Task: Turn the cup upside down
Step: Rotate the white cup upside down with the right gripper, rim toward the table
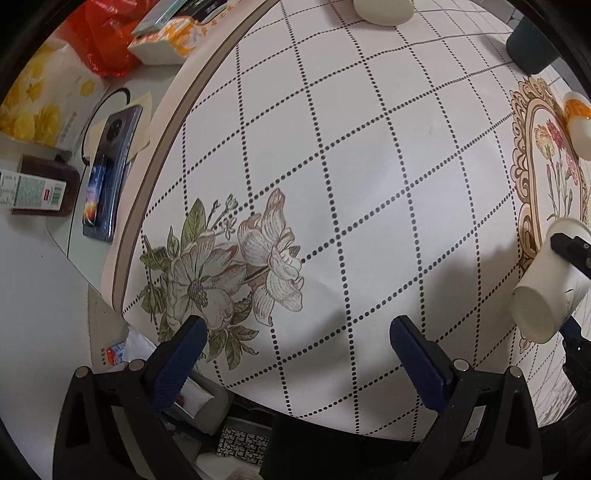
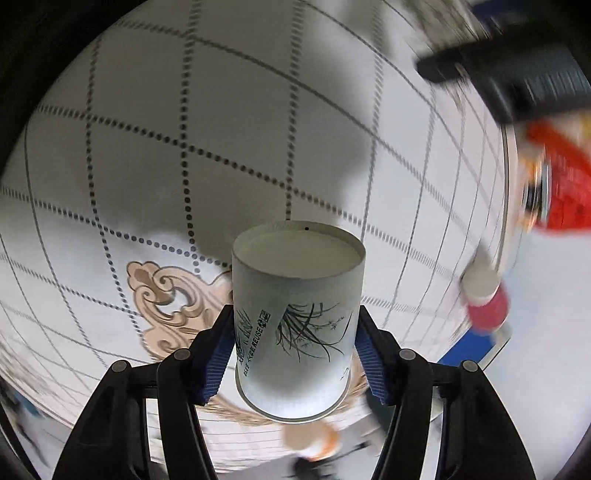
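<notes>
So the right tool (image 2: 295, 354) has the paper cup (image 2: 295, 317) pinched between its blue pads (image 2: 218, 358), one on each side of the cup wall. From the right wrist view the cup's recessed base faces away from the camera and its rim is nearest the lens, so it's lying along the fingers, up off the tabletop (image 2: 147, 147). There's an ink grass drawing and some "REUSE" lettering on its side.

The left wrist view catches that same cup (image 1: 546, 288) at the far right edge, tilted with its base pointing down and toward the camera, and the right tool's dark finger (image 1: 570, 247) against its side. It's above the ornate floral medallion (image 1: 543, 155) printed on the cloth.

The left tool (image 1: 295, 354) is spread wide with nothing between its pads, hanging over the near edge of the tabletop (image 1: 369, 147), just beside the big printed flower (image 1: 236, 266).

Relative to the cup: another pale cup (image 1: 384, 11) and a dark one (image 1: 528, 44) sit well apart at the far side. A phone (image 1: 107, 173) lies off the tabletop's edge, well away.

The right wrist view is motion-blurred around its edges.
</notes>
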Action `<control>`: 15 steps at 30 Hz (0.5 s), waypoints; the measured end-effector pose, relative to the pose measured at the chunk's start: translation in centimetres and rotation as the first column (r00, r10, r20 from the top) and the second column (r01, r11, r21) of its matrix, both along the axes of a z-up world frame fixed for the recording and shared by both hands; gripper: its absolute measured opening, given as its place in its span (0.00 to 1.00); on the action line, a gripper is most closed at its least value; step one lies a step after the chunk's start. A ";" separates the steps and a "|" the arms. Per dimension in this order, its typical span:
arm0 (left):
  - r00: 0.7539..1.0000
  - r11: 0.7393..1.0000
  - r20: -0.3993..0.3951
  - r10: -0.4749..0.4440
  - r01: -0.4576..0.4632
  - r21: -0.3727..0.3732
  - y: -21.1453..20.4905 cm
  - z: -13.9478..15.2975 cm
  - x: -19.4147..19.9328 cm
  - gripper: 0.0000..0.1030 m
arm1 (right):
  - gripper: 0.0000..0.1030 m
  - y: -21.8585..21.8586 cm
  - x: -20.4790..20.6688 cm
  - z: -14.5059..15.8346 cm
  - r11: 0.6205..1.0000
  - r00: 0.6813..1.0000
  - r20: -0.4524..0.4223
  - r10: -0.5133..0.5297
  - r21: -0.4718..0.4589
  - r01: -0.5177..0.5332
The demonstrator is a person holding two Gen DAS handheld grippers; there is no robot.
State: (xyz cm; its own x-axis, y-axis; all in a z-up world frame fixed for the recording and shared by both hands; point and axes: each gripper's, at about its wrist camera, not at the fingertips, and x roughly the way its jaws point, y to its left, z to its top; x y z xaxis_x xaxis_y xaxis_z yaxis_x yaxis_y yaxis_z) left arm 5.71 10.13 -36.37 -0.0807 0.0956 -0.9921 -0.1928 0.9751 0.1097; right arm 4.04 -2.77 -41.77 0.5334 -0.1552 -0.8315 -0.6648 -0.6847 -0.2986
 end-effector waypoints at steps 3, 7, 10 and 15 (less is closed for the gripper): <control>1.000 1.000 0.006 -0.014 0.014 -0.001 -0.7 0.4 0.6 0.99 | 0.63 -0.3 1.1 0.1 0.993 0.993 -0.015 -0.118 0.008 0.118; 0.999 0.999 0.018 -0.043 0.043 -0.001 -1.8 0.9 1.3 0.99 | 0.63 -1.5 2.9 0.2 0.957 0.956 -0.050 -0.291 0.001 0.291; 0.998 0.998 0.028 -0.064 0.065 -0.002 -2.7 1.2 2.0 0.99 | 0.63 -2.2 4.5 0.0 0.899 0.896 -0.080 -0.436 -0.008 0.437; 0.995 0.996 0.039 -0.092 0.092 -0.009 -4.4 1.7 3.1 0.99 | 0.63 -3.4 8.8 -0.2 0.711 0.703 -0.112 -0.702 -0.044 0.702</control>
State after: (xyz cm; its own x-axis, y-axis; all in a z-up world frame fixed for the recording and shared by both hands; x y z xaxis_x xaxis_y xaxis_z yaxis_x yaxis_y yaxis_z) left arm 8.84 5.71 -34.70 -0.0337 0.0901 -0.9954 -0.1060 0.9900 0.0932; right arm 12.81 -6.13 -41.93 0.1742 -0.4449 -0.8785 -0.9814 -0.0058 -0.1917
